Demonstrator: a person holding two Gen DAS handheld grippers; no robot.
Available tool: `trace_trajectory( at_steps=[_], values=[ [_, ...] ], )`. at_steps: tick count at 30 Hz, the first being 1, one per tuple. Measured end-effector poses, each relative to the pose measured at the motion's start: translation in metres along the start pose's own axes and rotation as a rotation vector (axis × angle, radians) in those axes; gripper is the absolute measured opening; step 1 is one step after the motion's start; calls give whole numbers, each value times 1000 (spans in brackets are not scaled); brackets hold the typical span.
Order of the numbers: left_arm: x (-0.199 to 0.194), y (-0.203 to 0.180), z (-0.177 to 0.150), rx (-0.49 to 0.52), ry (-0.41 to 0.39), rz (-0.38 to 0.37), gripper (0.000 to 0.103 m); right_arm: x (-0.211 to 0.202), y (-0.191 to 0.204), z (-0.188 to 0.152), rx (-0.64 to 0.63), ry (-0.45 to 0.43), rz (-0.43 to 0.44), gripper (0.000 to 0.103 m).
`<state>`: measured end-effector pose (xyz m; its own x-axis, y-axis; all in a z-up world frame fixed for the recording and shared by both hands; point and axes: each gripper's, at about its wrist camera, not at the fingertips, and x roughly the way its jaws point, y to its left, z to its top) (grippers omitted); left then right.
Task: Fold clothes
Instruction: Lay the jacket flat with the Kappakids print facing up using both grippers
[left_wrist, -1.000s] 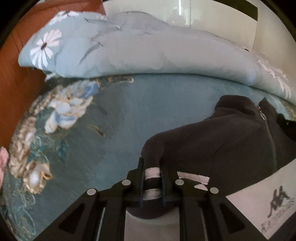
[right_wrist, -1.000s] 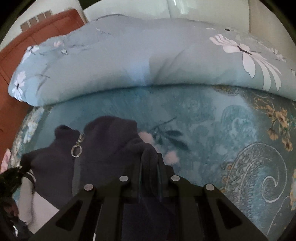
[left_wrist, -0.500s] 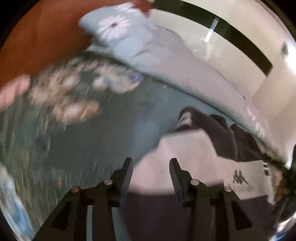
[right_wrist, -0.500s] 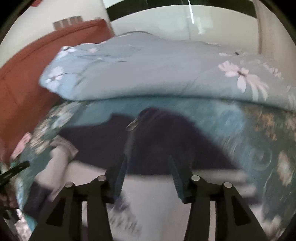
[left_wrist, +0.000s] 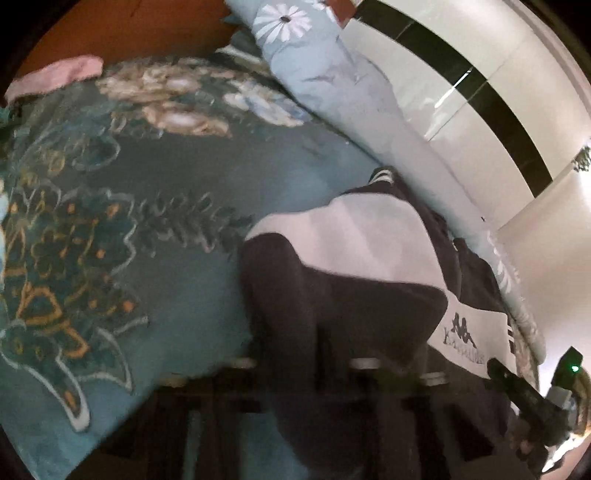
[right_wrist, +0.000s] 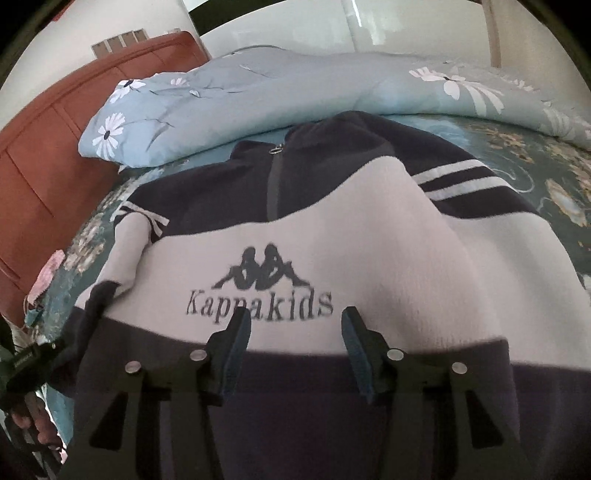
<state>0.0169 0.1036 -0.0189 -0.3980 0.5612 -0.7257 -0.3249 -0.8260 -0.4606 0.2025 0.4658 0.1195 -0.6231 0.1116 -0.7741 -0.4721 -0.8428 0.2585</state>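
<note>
On the flowery teal bedspread (right_wrist: 546, 192), the soft navy-and-white zip jacket (right_wrist: 332, 236) lies front-up, sleeves tucked over its chest; more folding likely remains. Right gripper (right_wrist: 295, 332) jaws spread; left gripper (left_wrist: 303, 373) too blurred to tell.

the right gripper (right_wrist: 293, 326) has its two fingers (right_wrist: 236, 332) spread wide apart, with nothing between them, pointing forward and level in its own view. the left gripper (left_wrist: 317, 373) is dark and badly blurred in its own view, so how its fingers stand cannot be told. in the right wrist view it shows at the lower left edge, with a hand (right_wrist: 35, 428) wrapped around its handle. in the left wrist view the right gripper shows at the lower right edge.
</note>
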Motion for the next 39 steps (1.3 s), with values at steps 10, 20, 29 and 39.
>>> trace_trajectory(
  at_steps=[10,20,29,39],
  values=[
    [-38,22,104,231,-232,393,11,-5,-5,-10,-10,-6,-6,53],
    [11,66,148,315,-139,516,12,4,-5,-9,-18,-5,-22,53],
    [-50,99,115,-72,-157,132,34,-48,-34,-24,5,-30,-50,53],
    [-91,-14,-3,326,-69,-27,44,-116,-87,-79,53,8,-99,53]
  ],
)
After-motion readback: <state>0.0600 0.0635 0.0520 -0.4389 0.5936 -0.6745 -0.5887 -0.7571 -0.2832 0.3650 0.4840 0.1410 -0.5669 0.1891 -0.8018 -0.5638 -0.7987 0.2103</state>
